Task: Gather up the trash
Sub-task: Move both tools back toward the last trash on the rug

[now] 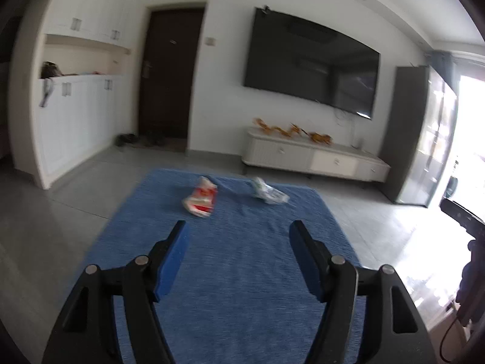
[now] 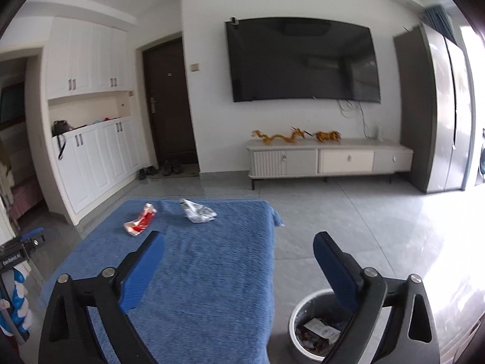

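Left wrist view: left gripper (image 1: 238,227) spread wide and empty over the blue cloth (image 1: 230,273); red wrapper (image 1: 201,197) and white wrapper (image 1: 268,193) lie mid-frame, blurred, print unreadable. Right wrist view: right gripper (image 2: 238,244) gapes wide, empty; trash bin (image 2: 295,327) lower right, half hidden behind a finger, scraps inside, labels illegible.

Crumpled red wrapper (image 2: 140,220) and white wrapper (image 2: 198,211) (apart) on blue cloth (image 2: 212,273)
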### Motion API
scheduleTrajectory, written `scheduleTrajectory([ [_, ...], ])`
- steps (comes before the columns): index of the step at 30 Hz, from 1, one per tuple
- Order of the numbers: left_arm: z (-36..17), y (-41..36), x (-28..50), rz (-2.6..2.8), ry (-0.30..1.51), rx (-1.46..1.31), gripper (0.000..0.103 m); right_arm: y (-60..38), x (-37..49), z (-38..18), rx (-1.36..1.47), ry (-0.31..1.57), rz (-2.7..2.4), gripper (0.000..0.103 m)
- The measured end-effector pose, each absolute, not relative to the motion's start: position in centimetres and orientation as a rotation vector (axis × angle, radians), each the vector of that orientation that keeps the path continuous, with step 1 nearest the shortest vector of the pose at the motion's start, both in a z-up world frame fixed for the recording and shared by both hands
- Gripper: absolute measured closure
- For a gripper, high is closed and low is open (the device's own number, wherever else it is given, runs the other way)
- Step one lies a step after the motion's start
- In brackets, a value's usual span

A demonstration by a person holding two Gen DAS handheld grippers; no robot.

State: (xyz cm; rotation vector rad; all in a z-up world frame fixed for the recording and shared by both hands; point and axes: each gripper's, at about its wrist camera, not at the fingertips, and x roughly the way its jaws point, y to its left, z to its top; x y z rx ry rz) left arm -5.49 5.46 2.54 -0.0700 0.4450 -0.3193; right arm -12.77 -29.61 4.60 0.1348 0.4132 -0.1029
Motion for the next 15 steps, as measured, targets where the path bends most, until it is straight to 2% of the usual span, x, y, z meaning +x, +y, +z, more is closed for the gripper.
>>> scheduleTrajectory([
  [10,3.5,11.6,-8.6,-0.149,0.356,-0.083,0.033,-24.3,-10.5,3.8,0.065,0.438,-0.047,0.0],
  [15,2.9,11.9,-6.9,-0.11,0.37,-0.069,0.033,-23.1,-8.6,2.9,0.04,0.433,-0.051,0.0],
])
